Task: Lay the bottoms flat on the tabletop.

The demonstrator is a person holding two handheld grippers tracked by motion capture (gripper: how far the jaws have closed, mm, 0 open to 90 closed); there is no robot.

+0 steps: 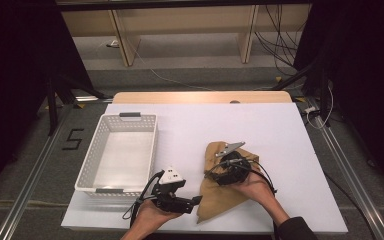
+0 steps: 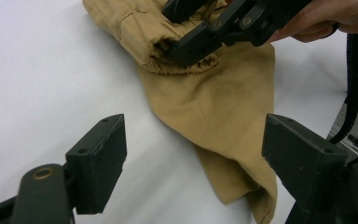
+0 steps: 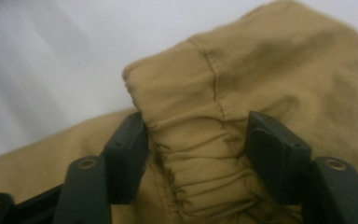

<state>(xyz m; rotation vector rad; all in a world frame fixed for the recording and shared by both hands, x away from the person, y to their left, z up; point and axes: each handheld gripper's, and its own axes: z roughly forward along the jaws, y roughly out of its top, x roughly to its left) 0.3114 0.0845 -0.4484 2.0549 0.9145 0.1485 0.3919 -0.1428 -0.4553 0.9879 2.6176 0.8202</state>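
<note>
Bench: white top [image 1: 280, 130] with a wooden strip at the far edge, dark room all around, grey floor behind with some wooden legs and loose cables.
Left gripper: [image 1: 196, 201] closest to the near edge, held low just above the bench and pointed right, at the cloth. Jaws spread wide with nothing between them; in the left gripper view the bottom corner of the cloth lies just ahead of them.
Cloth: tan cloth [image 1: 220, 192], looks like some piece of clothing, crumpled flat on the bench right of centre, near the front. Has a gathered, elastic-looking hem [image 3: 200, 154] bunched up near its middle.
Right gripper: [image 1: 211, 174] angled down onto the cloth from the right, grey plate on top. Its jaws are set either side of that gathered hem, with a fold of fabric standing up between them. Pads sit right against the fabric on both sides, but I honestly can't tell if they're squeezing it, so call it half closed around the hem.
Basket: white plastic basket [image 1: 100, 132] over on the left, well apart from the cloth, nothing in it.
</note>
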